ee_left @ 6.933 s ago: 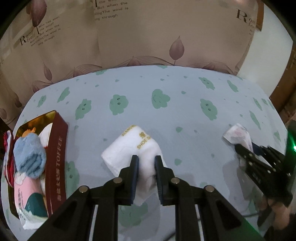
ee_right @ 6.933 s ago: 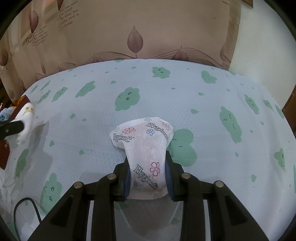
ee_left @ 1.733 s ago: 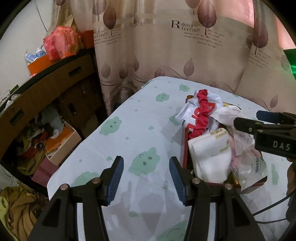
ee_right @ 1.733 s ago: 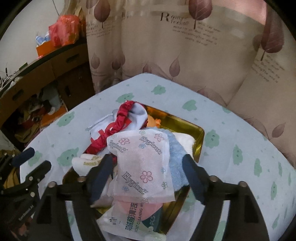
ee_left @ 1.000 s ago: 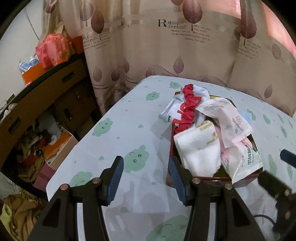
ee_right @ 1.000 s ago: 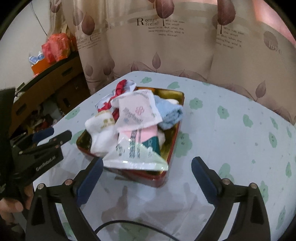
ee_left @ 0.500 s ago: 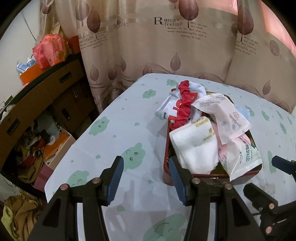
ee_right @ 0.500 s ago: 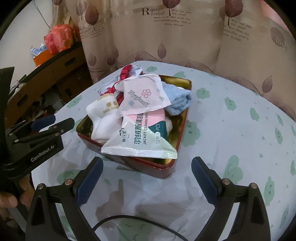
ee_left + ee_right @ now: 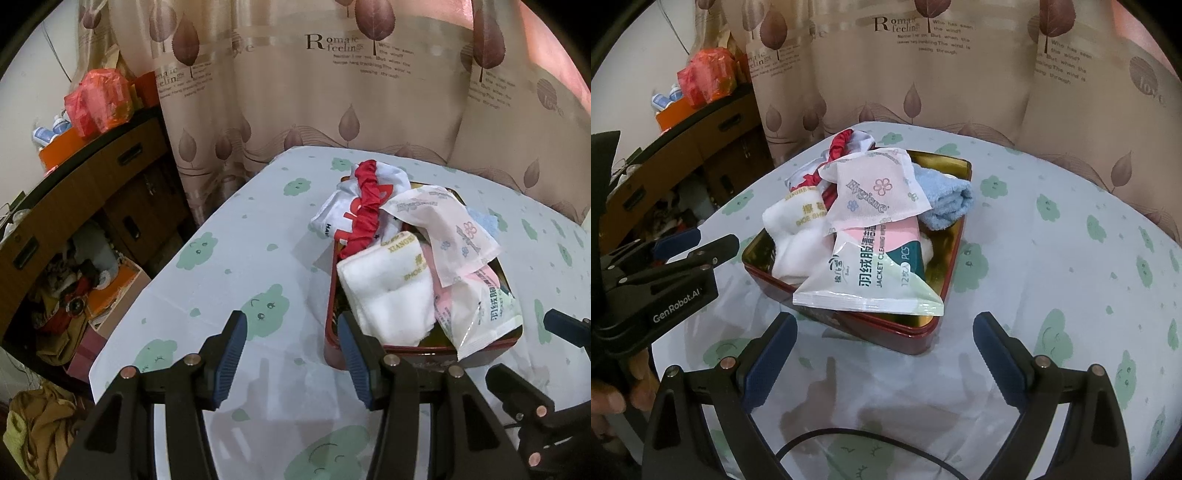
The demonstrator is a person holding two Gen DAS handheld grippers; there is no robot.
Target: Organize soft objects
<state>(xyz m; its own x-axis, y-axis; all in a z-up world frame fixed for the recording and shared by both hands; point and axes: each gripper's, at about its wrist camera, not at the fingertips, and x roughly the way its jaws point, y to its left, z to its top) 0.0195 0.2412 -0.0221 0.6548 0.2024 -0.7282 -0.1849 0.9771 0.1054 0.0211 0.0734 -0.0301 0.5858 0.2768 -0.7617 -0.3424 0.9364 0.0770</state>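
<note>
A red tin box (image 9: 916, 334) with a gold inside stands on the table, also in the left wrist view (image 9: 487, 354). It holds a white towel (image 9: 388, 291) (image 9: 792, 236), a floral Hygiene packet (image 9: 875, 192) (image 9: 454, 229), a wipes pack (image 9: 871, 280) (image 9: 480, 317), a blue towel (image 9: 947, 201) and a white and red cloth (image 9: 365, 214). My left gripper (image 9: 291, 332) is open and empty, just left of the box. My right gripper (image 9: 886, 343) is wide open and empty, in front of the box.
The table wears a pale cloth with green clouds (image 9: 1071, 266). A leaf-print curtain (image 9: 332, 92) hangs behind. A brown cabinet (image 9: 74, 192) and floor clutter lie to the left past the table edge. A black cable (image 9: 849, 439) runs near my right gripper.
Both grippers have pulled back from the box, open and empty. The towel and the Hygiene packet, held 6.9 s ago, now lie in the box.
</note>
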